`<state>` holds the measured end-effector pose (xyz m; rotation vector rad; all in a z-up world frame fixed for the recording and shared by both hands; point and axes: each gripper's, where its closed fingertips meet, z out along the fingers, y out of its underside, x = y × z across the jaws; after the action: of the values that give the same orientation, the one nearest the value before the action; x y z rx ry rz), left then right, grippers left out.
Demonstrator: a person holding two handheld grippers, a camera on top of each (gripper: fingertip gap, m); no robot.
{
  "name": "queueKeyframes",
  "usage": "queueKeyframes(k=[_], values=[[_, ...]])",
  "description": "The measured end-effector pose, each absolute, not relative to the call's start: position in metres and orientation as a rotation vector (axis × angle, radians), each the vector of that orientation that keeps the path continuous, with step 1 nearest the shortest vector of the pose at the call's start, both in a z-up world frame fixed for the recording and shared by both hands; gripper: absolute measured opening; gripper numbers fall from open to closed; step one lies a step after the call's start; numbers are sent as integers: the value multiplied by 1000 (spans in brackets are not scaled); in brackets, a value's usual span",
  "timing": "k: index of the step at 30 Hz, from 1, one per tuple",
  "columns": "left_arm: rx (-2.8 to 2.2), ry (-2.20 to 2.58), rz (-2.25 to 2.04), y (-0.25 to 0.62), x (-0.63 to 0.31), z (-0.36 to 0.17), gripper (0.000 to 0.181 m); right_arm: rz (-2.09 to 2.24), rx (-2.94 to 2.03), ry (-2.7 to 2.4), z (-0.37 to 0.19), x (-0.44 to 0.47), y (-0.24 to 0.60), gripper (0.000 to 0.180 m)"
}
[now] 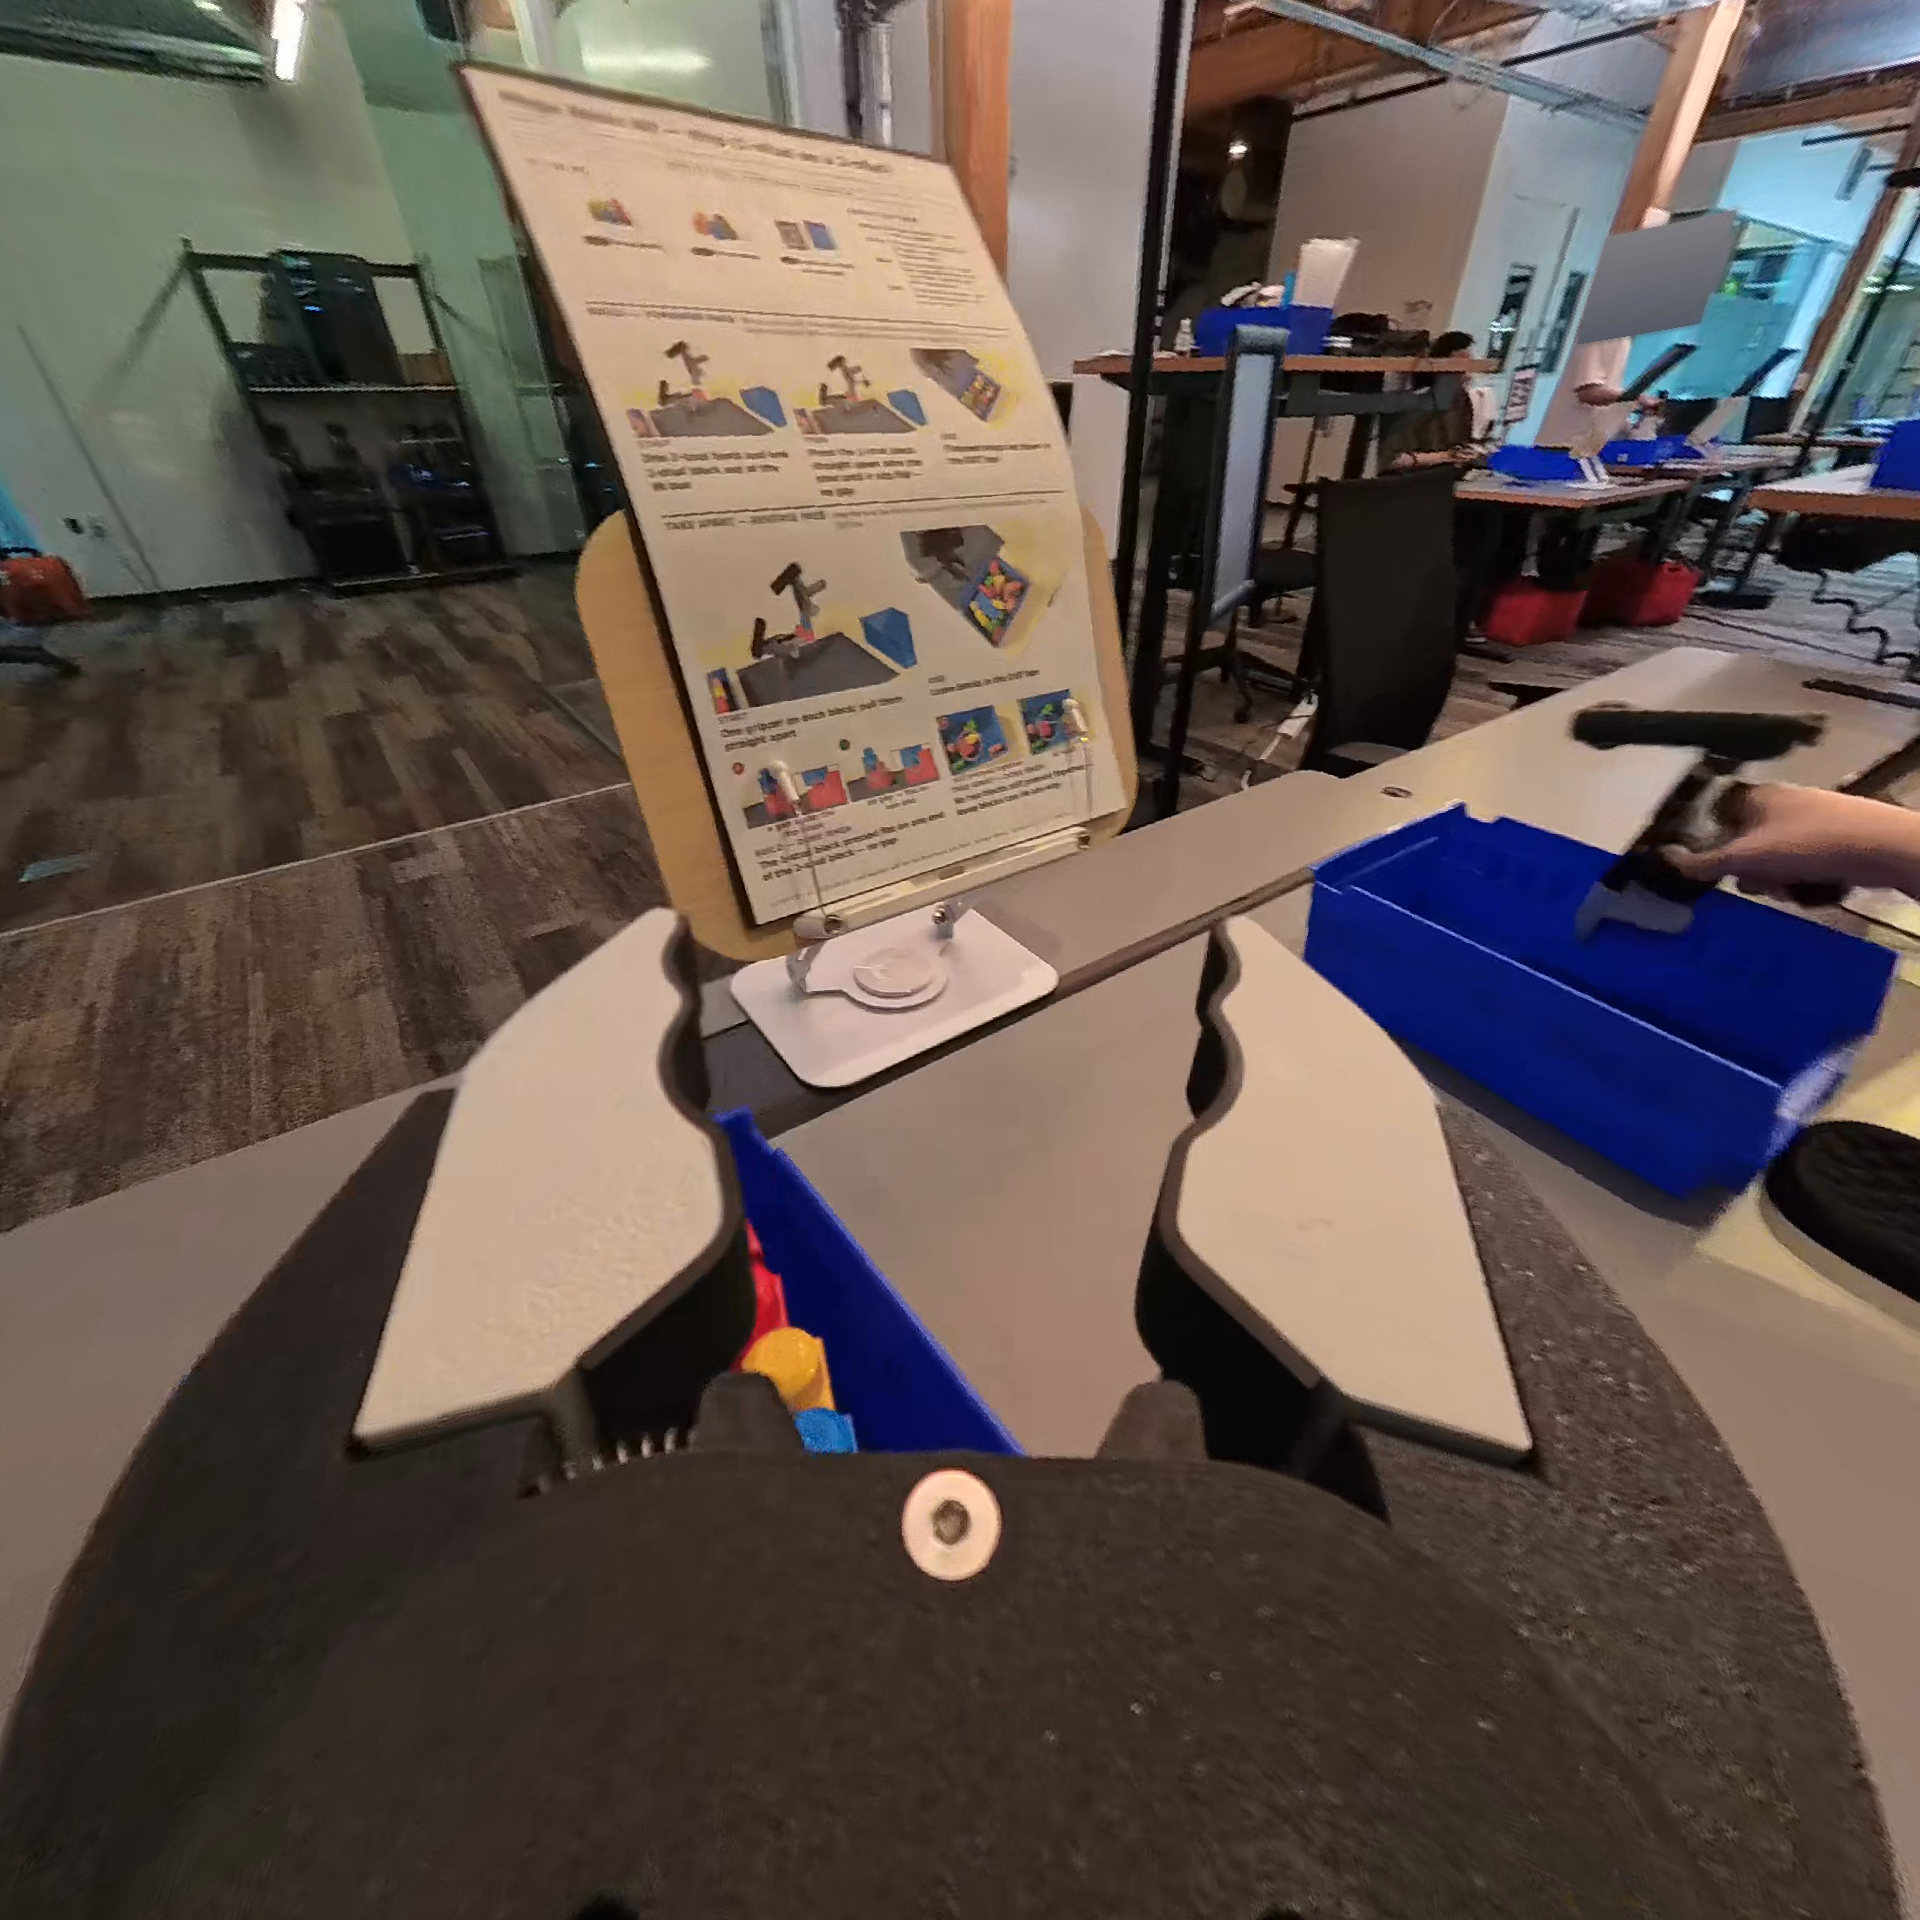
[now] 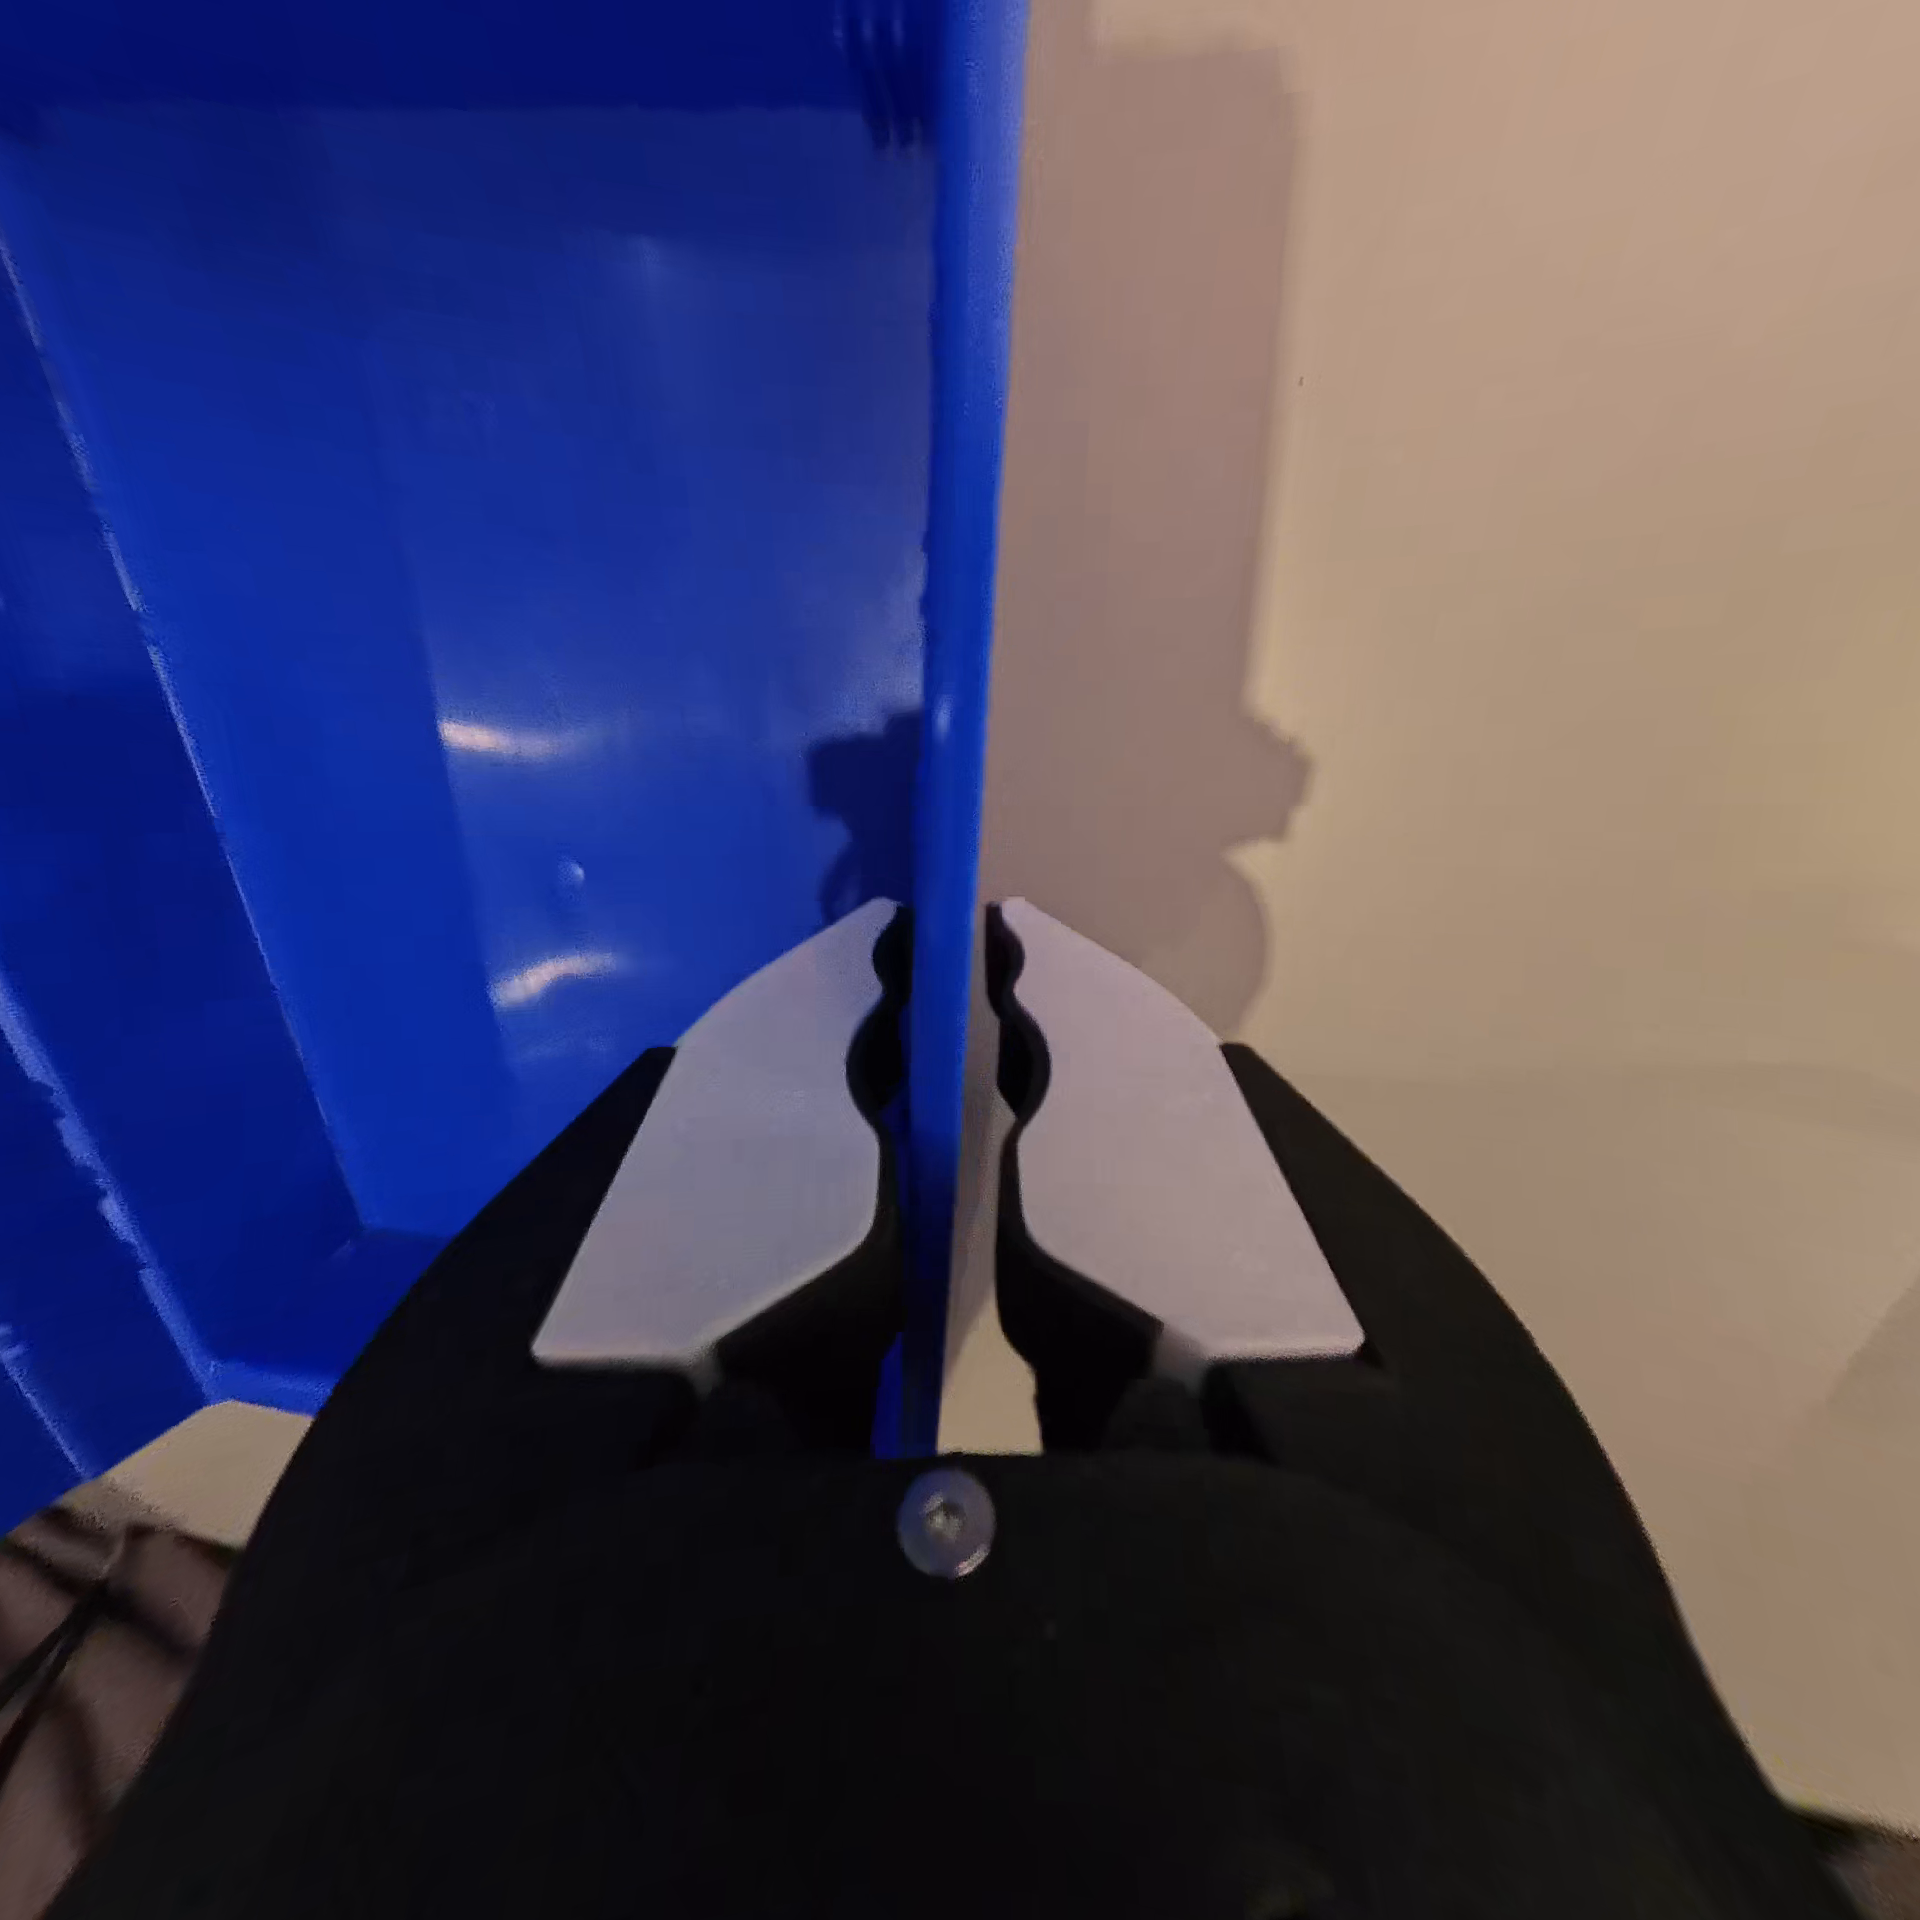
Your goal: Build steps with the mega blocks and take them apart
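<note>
My left gripper (image 1: 948,935) is open and empty, held above the grey table (image 1: 1039,1195). Below its left finger stands a blue bin (image 1: 862,1299) holding red (image 1: 764,1294), yellow (image 1: 790,1361) and blue (image 1: 826,1429) mega blocks, mostly hidden by the gripper. At the right lies a second, empty blue bin (image 1: 1538,1049). My right gripper (image 1: 1631,914), held by a hand (image 1: 1797,842), reaches down at its far wall. In the right wrist view my right gripper (image 2: 943,909) is closed around that bin's thin side wall (image 2: 961,520), one finger inside, one outside.
An instruction sheet on a wooden stand (image 1: 831,520) with a white base (image 1: 894,997) stands at the table's far edge. A black round object (image 1: 1849,1195) lies at the right edge. The bare table (image 2: 1558,623) lies beside the empty bin.
</note>
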<state>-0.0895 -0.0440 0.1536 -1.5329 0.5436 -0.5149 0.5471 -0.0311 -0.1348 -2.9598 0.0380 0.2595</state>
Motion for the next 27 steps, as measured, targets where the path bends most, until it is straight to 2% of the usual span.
queueKeyframes(k=[5, 9, 12, 16, 19, 24, 27], values=[[-1674, 402, -369, -24, -125, 137, 111, 262, -2538, 122, -84, 567, -26, 32], [-1688, 359, -223, -34, -154, 170, 116, 3, -2166, 118, 14, 600, -50, 36], [-1718, 381, -201, -46, -148, 213, 121, -110, -1958, 59, 105, 591, -73, 46], [-1712, 459, -134, -61, -116, 268, 127, -160, -1709, -85, 215, 534, -98, 63], [-1689, 518, -161, -76, -74, 299, 127, -136, -1584, -185, 277, 476, -112, 77], [-1645, 571, -144, -91, -3, 335, 127, 41, -1551, -255, 337, 373, -123, 90], [-1635, 617, -141, -93, 40, 336, 125, 26, -1603, -310, 340, 320, -114, 95]])
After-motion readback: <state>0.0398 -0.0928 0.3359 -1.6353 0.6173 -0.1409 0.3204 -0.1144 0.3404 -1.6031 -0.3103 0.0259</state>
